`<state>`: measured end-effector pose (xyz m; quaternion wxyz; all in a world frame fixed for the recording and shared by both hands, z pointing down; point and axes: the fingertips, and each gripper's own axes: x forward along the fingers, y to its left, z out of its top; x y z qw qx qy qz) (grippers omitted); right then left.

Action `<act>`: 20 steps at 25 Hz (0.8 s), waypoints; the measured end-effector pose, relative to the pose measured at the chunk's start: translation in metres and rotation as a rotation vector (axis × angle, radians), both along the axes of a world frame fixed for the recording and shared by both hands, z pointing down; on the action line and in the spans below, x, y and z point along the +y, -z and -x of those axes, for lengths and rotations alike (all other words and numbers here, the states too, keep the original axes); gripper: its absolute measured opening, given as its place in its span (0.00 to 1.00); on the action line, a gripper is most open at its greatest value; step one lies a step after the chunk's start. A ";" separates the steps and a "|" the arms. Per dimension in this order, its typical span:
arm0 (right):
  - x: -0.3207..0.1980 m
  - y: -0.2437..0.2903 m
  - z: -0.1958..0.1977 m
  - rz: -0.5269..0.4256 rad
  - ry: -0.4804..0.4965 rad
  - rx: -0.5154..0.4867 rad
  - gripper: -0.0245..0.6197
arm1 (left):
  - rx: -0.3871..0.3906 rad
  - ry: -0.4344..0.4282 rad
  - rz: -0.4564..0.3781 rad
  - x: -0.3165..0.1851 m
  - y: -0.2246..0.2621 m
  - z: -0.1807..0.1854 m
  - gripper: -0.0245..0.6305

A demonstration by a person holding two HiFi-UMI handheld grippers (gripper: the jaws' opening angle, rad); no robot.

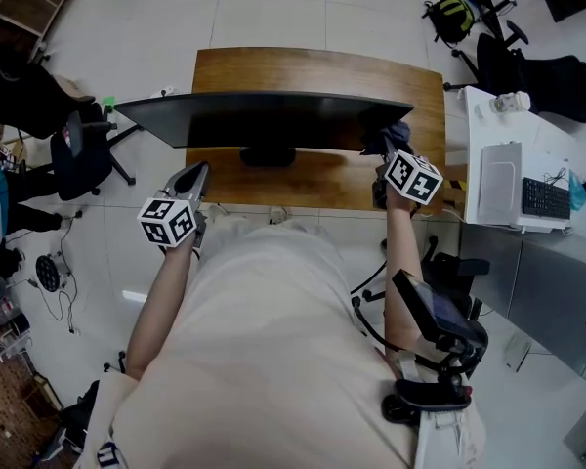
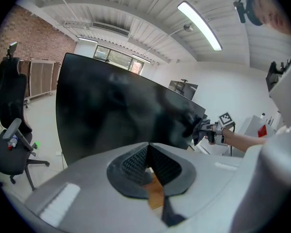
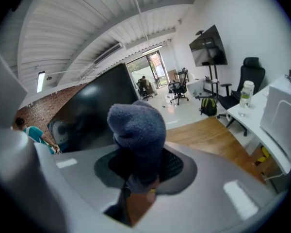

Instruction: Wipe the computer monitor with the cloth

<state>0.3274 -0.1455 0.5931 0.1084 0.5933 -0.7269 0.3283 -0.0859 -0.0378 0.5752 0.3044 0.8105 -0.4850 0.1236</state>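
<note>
Near the bench's (image 1: 317, 66) right edge, the right hand-held gripper (image 1: 386, 159) clamps a grey cloth (image 3: 138, 125) at the monitor's (image 1: 264, 117) right end (long axis left to right), so the screen stretches leftward. The left hand-held gripper (image 1: 193, 176), closed and empty, hovers near the front left corner.

Cannot tell whether the cloth (image 3: 137, 123) touches the monitor (image 3: 89, 113), nor see the right gripper (image 3: 139, 165) pad tips under the bunched fabric, nor the monitor's face from the head view.
</note>
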 end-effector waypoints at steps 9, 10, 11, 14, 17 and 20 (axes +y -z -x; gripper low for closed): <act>0.009 -0.063 -0.001 0.073 0.033 0.044 0.20 | -0.012 0.003 0.012 0.002 -0.001 0.000 0.02; 0.010 -0.070 -0.002 0.081 0.035 0.051 0.20 | -0.013 0.004 0.014 0.003 -0.002 -0.001 0.02; 0.011 -0.077 -0.002 0.086 0.037 0.056 0.20 | -0.013 0.005 0.015 0.003 -0.002 -0.001 0.02; 0.014 -0.099 -0.003 0.105 0.047 0.068 0.20 | -0.014 0.010 0.017 0.002 -0.004 -0.001 0.02; 0.017 -0.125 -0.004 0.126 0.062 0.089 0.20 | -0.016 0.016 0.017 0.000 -0.003 -0.001 0.02; 0.022 -0.149 -0.005 0.153 0.059 0.104 0.20 | -0.022 0.023 0.017 0.001 -0.002 0.002 0.02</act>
